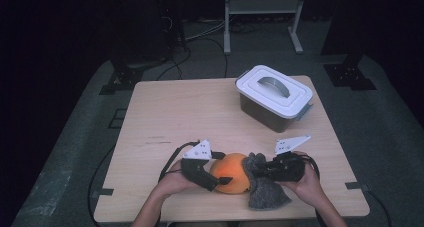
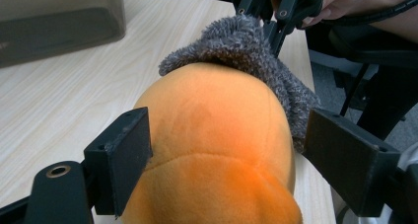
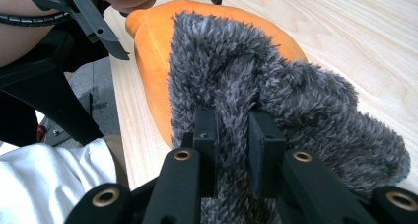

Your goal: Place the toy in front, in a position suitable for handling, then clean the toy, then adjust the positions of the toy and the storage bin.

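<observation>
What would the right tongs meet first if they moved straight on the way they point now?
Most likely the orange plush ball. The right tongs already pinch the grey fluffy cloth, which drapes over that ball directly ahead.

A: Dim all round the table (image 1: 165,112), black beyond its far edge; light from above, pooled on the wood.

B: Soft, grainy in the high view. Short shadow just beside the lidded box (image 1: 274,98), on its near side.

A: Brighter in both gripper views. No glare.

B: Blurred black jaws at the bottom edges; sharp grey fleece (image 3: 296,105) farther out.
</observation>
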A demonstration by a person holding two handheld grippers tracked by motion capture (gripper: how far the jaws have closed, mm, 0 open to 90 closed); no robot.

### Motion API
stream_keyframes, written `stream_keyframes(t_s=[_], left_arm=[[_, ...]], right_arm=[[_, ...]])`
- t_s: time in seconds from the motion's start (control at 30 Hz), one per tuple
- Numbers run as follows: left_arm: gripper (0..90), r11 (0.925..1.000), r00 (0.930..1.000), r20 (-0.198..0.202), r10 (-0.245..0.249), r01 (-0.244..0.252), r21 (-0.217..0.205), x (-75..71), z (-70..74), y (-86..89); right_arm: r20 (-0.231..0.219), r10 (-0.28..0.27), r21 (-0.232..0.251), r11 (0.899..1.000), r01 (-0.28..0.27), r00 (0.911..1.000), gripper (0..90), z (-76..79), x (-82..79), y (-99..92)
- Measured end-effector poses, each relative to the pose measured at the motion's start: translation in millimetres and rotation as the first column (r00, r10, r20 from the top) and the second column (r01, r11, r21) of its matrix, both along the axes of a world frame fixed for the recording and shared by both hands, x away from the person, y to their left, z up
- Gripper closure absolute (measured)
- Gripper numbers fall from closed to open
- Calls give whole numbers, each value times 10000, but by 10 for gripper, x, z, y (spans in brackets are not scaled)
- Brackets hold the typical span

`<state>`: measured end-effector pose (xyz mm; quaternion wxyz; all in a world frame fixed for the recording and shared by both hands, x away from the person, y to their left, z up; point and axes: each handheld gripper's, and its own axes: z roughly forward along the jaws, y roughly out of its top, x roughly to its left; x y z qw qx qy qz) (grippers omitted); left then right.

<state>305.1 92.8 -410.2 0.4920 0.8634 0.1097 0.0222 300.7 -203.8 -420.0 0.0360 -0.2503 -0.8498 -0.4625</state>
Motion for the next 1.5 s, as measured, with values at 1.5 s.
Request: stream_keyframes(t_s=[1.5], left_arm=[[235,9975,9989,448,-159,128,700,-51,-4,-39]], right_arm=[[343,177,16,9998,-178,9993,770,105,-51,144]])
